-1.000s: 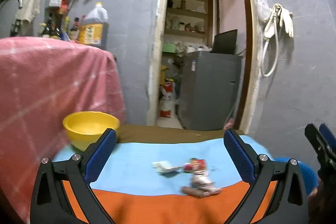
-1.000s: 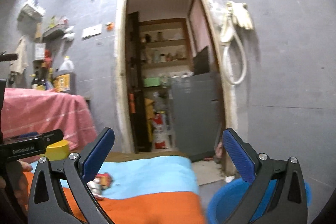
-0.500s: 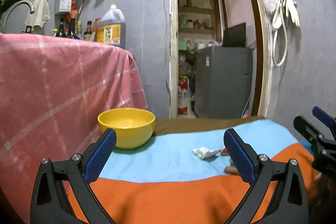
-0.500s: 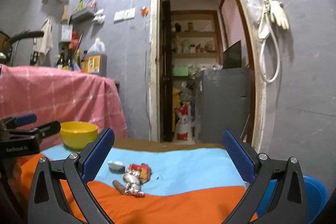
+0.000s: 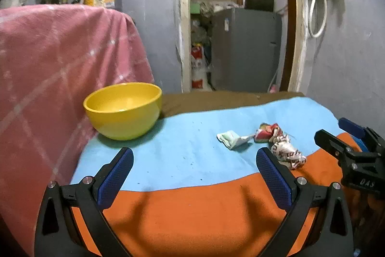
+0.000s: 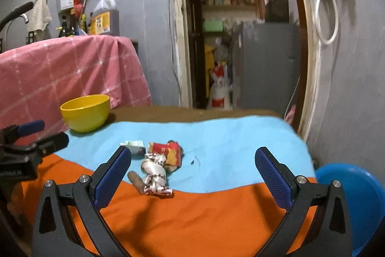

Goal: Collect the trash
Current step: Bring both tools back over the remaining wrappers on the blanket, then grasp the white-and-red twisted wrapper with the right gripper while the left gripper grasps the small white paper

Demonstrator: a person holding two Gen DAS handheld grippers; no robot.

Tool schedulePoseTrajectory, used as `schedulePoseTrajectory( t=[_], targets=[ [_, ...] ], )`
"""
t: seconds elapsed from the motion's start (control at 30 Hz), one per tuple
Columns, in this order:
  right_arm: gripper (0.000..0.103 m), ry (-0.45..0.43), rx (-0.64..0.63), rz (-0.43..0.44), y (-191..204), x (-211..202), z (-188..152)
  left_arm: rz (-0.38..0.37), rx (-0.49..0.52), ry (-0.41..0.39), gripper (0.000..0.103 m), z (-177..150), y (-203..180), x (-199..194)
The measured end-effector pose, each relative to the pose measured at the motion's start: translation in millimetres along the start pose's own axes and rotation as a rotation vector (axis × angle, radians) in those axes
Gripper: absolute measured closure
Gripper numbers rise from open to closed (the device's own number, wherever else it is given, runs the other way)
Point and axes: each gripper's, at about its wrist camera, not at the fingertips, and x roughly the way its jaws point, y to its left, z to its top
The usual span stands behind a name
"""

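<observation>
Left of right-wrist frame: round yellow plastic bowl [image 6: 84, 113] on blue-and-orange cloth-covered table [image 6: 216, 136], pink checked cloth [image 6: 60, 69] behind. Left gripper [image 5: 192, 175] low in its own frame, jaws wide apart, nothing between.

Centre-left: trash cluster on the blue band, near the orange border. Folded pale paper scrap [image 6: 134, 145], red-yellow crumpled snack wrapper [image 6: 166, 152], white printed crumpled wrapper [image 6: 155, 174], brown stubby stick [image 6: 136, 180] touching the white one.

Centre-bottom: right gripper [image 6: 192, 175], jaws spread wide, empty, short of the pile.

Lower right: blue plastic basin [image 6: 356, 199] off the table edge, likely the bin.

Risks: light wrappers slipping from pads; pieces bunched close, so one pinch dragging neighbours; cloth snagging if closed too low.
</observation>
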Motion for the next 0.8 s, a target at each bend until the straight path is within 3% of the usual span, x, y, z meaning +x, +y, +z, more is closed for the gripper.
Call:
schedulePoseTrajectory(
  t=[0.07, 0.1, 0.23, 0.47, 0.63, 0.8],
  targets=[
    [0.01, 0.03, 0.018, 0.025, -2, 6, 0, -0.008, 0.016, 0.021, 0.004, 0, -1, 6],
    [0.02, 0.052, 0.031, 0.046, -3, 9, 0, -0.013, 0.029, 0.031, 0.004, 0, -2, 10],
    [0.04, 0.138, 0.055, 0.113, -3, 24, -1, -0.038, 0.074, 0.067, 0.017, 2, -4, 24],
    [0.052, 0.228, 0.032, 0.179, 9, 38, -6, -0.101, 0.124, 0.15, 0.043, 3, -5, 48],
    [0.065, 0.299, 0.044, 0.194, 7, 49, -10, -0.148, 0.152, 0.203, 0.049, 5, -10, 63],
    [0.083, 0.309, 0.044, 0.218, 5, 47, -12, -0.175, 0.192, 0.22, 0.053, 12, -20, 76]
  ],
)
